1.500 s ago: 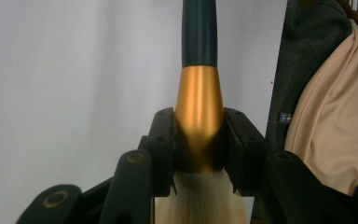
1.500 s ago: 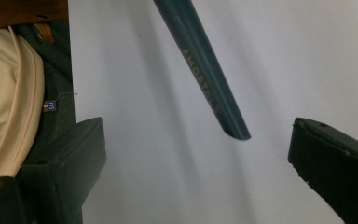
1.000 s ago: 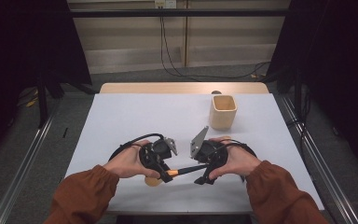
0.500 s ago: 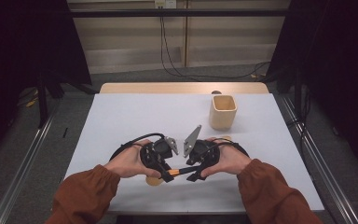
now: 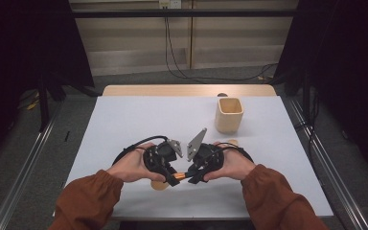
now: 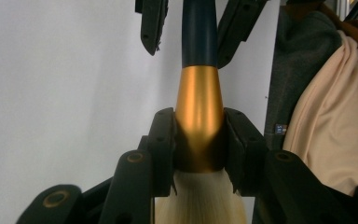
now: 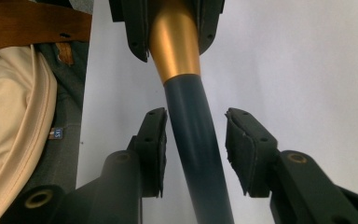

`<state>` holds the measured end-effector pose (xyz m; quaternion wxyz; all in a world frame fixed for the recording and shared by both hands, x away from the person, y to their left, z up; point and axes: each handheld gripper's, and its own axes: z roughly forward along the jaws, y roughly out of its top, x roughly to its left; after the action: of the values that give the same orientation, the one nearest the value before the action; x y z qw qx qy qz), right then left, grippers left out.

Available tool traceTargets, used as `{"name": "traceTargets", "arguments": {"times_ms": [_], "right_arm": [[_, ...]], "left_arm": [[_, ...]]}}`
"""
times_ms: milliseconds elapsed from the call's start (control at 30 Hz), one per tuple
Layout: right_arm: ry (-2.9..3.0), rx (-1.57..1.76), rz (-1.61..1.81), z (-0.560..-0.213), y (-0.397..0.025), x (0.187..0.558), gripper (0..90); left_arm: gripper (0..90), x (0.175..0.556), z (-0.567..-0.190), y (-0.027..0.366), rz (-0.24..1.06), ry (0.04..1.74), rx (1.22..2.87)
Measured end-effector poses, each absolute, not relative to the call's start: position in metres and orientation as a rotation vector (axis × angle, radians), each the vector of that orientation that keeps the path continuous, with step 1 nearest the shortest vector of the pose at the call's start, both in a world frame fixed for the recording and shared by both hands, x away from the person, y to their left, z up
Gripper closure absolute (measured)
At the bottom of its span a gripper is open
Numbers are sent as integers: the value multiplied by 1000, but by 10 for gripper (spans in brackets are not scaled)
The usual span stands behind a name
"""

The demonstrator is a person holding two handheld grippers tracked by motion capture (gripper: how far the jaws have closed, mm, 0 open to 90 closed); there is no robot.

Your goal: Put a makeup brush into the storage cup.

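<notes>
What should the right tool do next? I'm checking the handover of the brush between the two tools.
Probably close the right tool on the brush's dark handle. Its jaws stand open on either side of the handle, apart from it, while the left tool is clamped on the gold ferrule.

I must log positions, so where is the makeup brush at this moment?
In the high view the brush sits near the table's front edge, held between both hands: the left gripper clamps its gold collar, the right gripper's open fingers flank its handle.
</notes>
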<state>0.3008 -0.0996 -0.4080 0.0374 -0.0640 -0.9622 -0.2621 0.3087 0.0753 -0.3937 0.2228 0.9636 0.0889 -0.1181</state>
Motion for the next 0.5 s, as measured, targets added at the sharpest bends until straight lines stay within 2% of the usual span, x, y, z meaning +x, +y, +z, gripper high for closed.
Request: {"name": "traceTargets", "arguments": {"times_ms": [200, 500], "right_arm": [[-2950, -185, -820, -408, -98, 301, 647], [-2941, -159, -859, -411, -95, 300, 667]], "left_arm": [[661, 311, -395, 76, -321, 206, 2694], [661, 311, -398, 76, -328, 213, 2689]]}}
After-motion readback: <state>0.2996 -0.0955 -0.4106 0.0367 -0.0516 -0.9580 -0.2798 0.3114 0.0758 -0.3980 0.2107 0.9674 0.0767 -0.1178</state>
